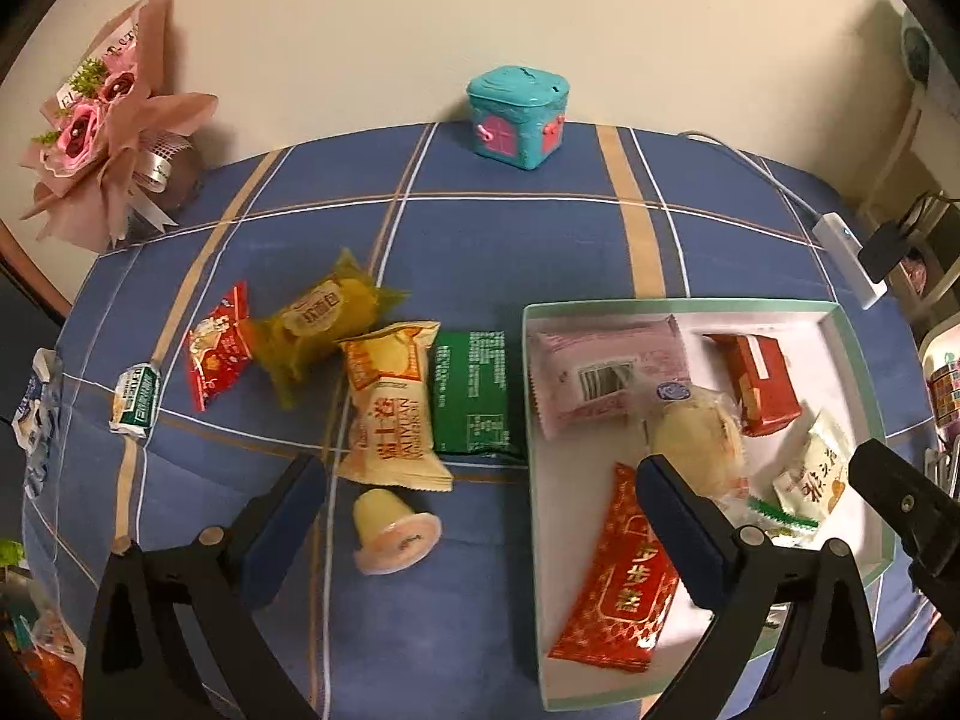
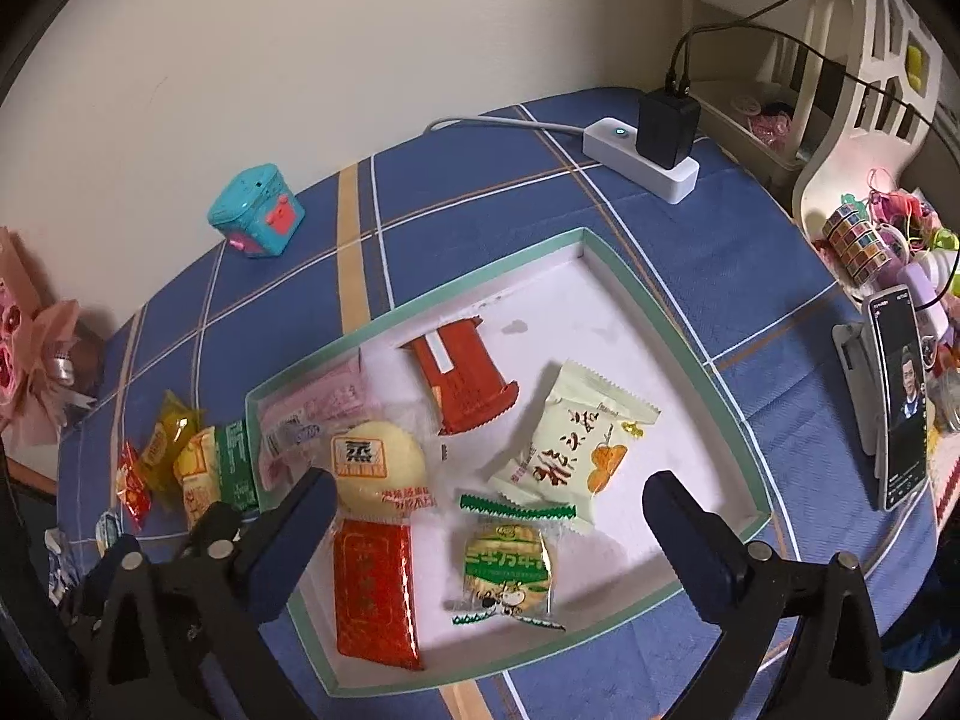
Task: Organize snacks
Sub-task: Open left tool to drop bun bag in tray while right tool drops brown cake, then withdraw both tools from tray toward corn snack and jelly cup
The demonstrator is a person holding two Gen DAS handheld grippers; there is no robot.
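A white tray with a green rim lies on the blue checked cloth. It holds a pink packet, a red box-like packet, a round cake, a cream packet, a green biscuit packet and a long red packet. Left of the tray lie a jelly cup, a cream-orange packet, a green packet, a yellow packet and a small red packet. My left gripper is open above the tray's left rim. My right gripper is open above the tray, holding nothing.
A teal toy box stands at the cloth's far edge by the wall. A pink bouquet sits far left. A white power strip with a black charger, a phone on a stand and small clutter crowd the right side.
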